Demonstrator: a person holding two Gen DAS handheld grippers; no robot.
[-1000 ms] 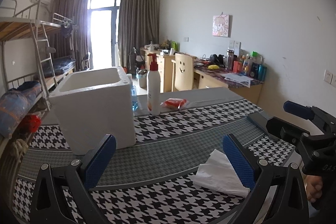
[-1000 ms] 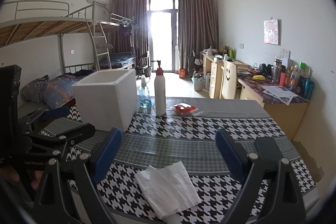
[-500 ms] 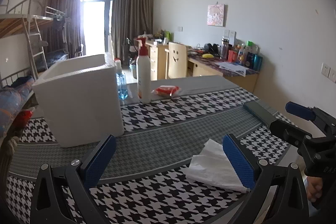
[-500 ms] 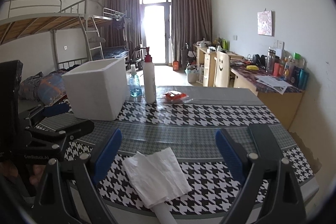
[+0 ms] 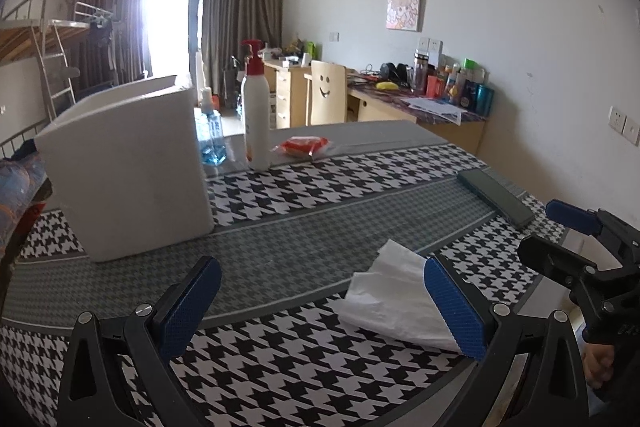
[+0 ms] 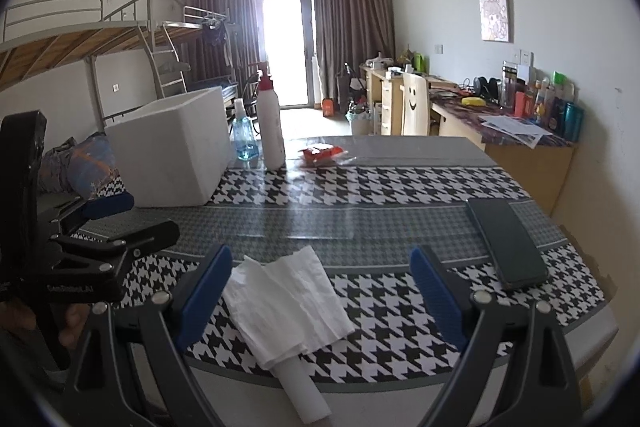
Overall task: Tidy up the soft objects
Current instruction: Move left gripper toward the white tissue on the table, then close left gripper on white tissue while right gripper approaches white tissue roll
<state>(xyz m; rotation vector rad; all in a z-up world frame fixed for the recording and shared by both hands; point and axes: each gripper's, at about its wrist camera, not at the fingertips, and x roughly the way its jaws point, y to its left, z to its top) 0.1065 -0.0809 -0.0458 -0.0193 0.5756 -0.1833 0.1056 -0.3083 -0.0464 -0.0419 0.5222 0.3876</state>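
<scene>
A white paper tissue (image 6: 286, 301) lies crumpled near the front edge of the houndstooth table (image 6: 380, 195), one end hanging over the edge. My right gripper (image 6: 320, 299) stands open above it, the tissue nearer its left finger. In the left wrist view the same tissue (image 5: 394, 301) lies partly behind the right finger of my open left gripper (image 5: 320, 301), which holds nothing. A white foam box (image 5: 124, 167), open at the top, stands at the left of the table. The left gripper's body (image 6: 80, 251) shows at the left of the right wrist view.
Behind the box stand a white pump bottle (image 5: 256, 119) and a blue spray bottle (image 5: 212, 139); a red packet (image 5: 304, 146) lies beside them. A dark phone (image 6: 506, 241) lies at the table's right. A bunk bed (image 6: 80, 39) stands left, a cluttered desk (image 6: 516, 131) right.
Both grippers have sunk toward the table and tilted downward; the tissue now sits higher in both views. The phone has come into full view. Jaws unchanged.
</scene>
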